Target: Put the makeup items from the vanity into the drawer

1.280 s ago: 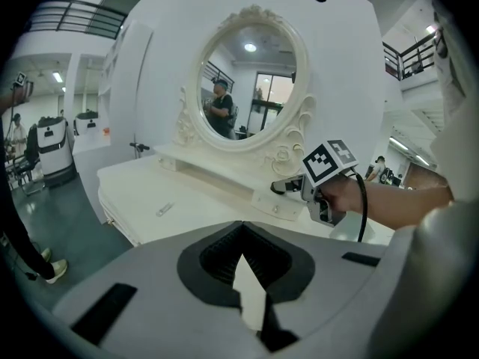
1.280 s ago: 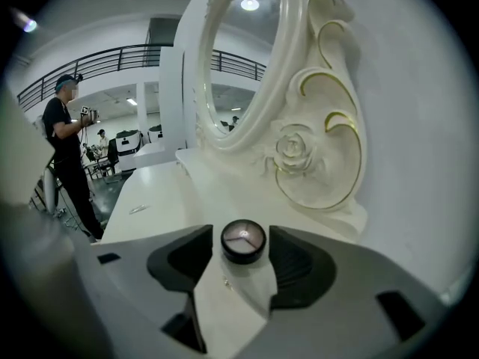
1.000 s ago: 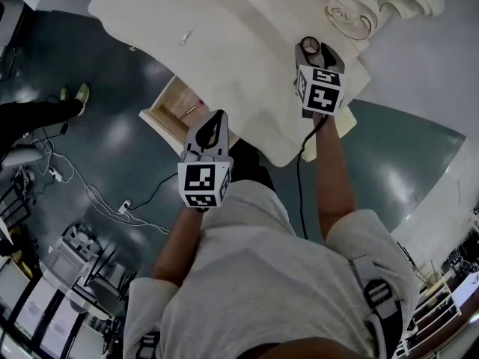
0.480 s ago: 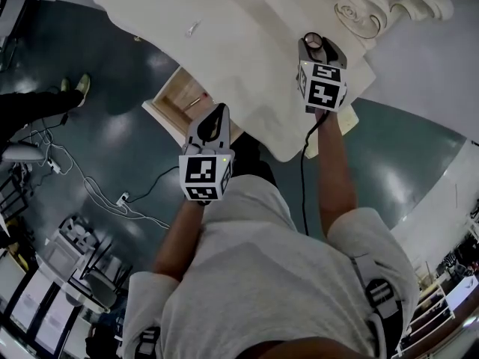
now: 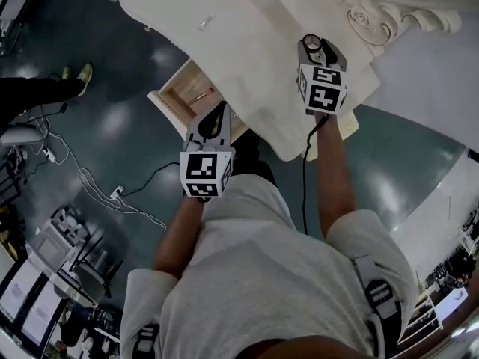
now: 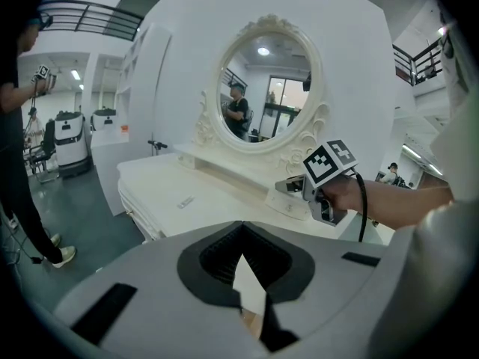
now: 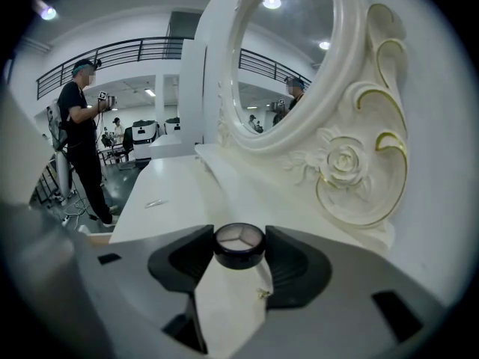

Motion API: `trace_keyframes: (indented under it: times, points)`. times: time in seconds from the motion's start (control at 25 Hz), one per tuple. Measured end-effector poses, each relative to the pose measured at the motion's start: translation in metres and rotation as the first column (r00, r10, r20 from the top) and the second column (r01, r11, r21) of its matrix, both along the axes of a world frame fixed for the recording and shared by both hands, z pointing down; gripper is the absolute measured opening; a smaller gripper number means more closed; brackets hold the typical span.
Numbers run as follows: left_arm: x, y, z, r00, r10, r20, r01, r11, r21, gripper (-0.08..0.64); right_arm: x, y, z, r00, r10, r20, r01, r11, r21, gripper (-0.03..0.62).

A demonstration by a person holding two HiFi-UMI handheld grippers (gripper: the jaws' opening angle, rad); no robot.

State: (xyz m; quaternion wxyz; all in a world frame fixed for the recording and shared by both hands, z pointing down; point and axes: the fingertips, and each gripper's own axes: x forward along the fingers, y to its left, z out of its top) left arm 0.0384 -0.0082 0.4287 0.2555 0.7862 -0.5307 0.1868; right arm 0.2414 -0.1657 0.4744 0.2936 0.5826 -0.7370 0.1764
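Right gripper view: we counted one round compact point(image 7: 239, 238), one slim pale item point(image 7: 155, 202), one oval mirror point(image 7: 288, 51), one vanity point(image 5: 254, 47), one open drawer point(image 5: 187, 88) and two grippers. The compact had a dark rim and a clear top over pale contents split into three wedges. It sat right between the jaw tips of the right gripper point(image 5: 317, 48), whose pads pinched it on both sides with the jaws wide, over the white vanity top near the carved mirror base. We couldn't tell whether it was resting or lifted. The slim pale item lay well apart on the top. The left gripper point(image 5: 216, 118) had its jaws pressed together, empty, above the open drawer.
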Motion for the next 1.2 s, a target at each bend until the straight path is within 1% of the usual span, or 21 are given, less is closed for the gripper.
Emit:
trace_keyframes:
  times: [0.16, 0.32, 0.56, 0.88, 1.2]
  points:
    - [-0.005, 0.006, 0.001, 1.000, -0.016, -0.004, 0.016, 1.000, -0.002, 0.005, -0.024, 0.008, -0.004, 0.998, -0.059, 0.030, 0.059, 0.998, 0.005, 0.225]
    - [-0.012, 0.008, 0.001, 1.000, -0.031, -0.005, 0.031, 1.000, 0.002, 0.005, -0.050, 0.016, -0.006, 0.992, -0.121, 0.040, 0.121, 0.993, 0.012, 0.225]
    - [-0.027, 0.015, 0.003, 0.998, -0.063, 0.001, 0.063, 0.998, 0.004, 0.005, -0.085, 0.031, -0.010, 0.980, -0.189, 0.069, 0.188, 0.982, 0.013, 0.225]
    - [-0.055, 0.023, 0.003, 0.993, -0.119, 0.012, 0.119, 0.993, 0.006, 0.005, -0.145, 0.056, -0.027, 0.942, -0.315, 0.119, 0.313, 0.949, 0.037, 0.225]
    - [-0.073, 0.025, 0.006, 0.987, -0.158, 0.005, 0.158, 0.987, 0.004, 0.005, -0.190, 0.068, -0.035, 0.906, -0.399, 0.140, 0.396, 0.917, 0.050, 0.225]
